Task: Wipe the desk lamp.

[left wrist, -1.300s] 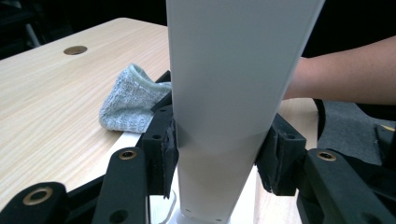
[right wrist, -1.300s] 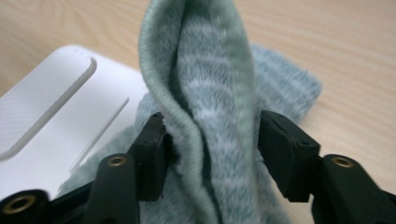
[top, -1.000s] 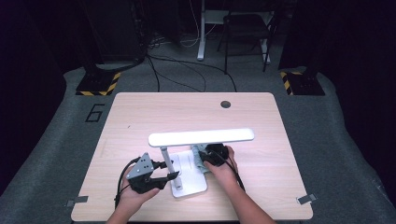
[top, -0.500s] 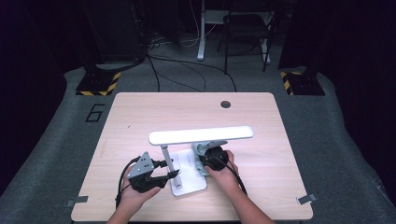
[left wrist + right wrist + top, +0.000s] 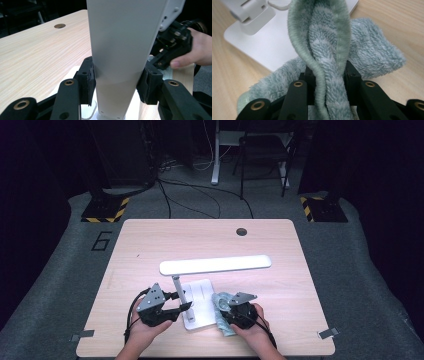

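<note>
dark room with grey carpet around a pale wooden desk [image 5: 150,245] that carries a white desk lamp [image 5: 215,264]. since the earlier pictures the right tongs [image 5: 226,307] have come off the lamp base [image 5: 205,290] toward the desk's near right, and a teal cloth [image 5: 221,312] now lies beside the base where none could be seen before; the jaws of the right tongs have just been closing, with the cloth between them. the left tongs [image 5: 186,306] and the lamp stand as they did.

left tongs [image 5: 116,82]: the jaws pinch the lamp's upright post [image 5: 120,62] from both sides, low down near the base. right tongs [image 5: 328,71]: pressed together on a bunched fold of the cloth [image 5: 324,50].

lamp: a flat white rectangular base, a slim post rising from its left part, and a long white bar head [image 5: 215,264] lying level above it across the desk. cloth: fluffy terry, pale teal with lighter flecks and a stitched hem; it rests at the right edge of the lamp base [image 5: 269,47], partly on the base and partly on the desk. the person's hands come in from the near edge of the desk, one on each side of the base.
</note>
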The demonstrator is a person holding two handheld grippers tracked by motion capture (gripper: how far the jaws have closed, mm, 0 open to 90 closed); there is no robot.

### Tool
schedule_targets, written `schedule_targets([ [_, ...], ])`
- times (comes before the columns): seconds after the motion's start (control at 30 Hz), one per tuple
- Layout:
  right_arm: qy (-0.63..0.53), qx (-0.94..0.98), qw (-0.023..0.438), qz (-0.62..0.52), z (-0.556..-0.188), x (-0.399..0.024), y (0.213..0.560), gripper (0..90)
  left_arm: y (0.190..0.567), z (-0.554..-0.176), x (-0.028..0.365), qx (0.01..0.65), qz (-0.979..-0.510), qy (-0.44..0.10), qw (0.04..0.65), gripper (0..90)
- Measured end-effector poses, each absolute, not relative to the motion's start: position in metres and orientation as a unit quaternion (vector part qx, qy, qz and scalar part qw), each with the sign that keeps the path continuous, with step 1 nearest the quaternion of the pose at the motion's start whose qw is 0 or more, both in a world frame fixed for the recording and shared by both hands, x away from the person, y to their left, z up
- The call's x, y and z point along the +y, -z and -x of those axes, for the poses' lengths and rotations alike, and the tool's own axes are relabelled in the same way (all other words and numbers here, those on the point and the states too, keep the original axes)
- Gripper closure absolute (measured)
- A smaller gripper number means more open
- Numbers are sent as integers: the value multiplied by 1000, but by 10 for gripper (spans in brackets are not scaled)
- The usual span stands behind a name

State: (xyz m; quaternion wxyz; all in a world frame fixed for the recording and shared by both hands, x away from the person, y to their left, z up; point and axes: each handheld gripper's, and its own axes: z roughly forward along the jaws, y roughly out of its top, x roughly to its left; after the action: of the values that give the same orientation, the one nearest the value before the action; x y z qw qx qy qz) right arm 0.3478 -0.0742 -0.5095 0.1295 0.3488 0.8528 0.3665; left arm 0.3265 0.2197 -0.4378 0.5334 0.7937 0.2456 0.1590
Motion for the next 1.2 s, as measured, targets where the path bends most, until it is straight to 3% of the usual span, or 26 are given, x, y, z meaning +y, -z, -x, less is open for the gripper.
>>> schedule_targets([
  [0.27,-367,848,134,-359,-354,-71,511,700,439,-329,221,240,-792,-147,541,534],
  [0.87,-362,827,145,-405,-433,-39,511,695,438,-332,223,230,-798,-140,539,531],
  [1.2,-361,821,160,-413,-455,-28,512,672,440,-331,223,233,-794,-140,544,530],
])
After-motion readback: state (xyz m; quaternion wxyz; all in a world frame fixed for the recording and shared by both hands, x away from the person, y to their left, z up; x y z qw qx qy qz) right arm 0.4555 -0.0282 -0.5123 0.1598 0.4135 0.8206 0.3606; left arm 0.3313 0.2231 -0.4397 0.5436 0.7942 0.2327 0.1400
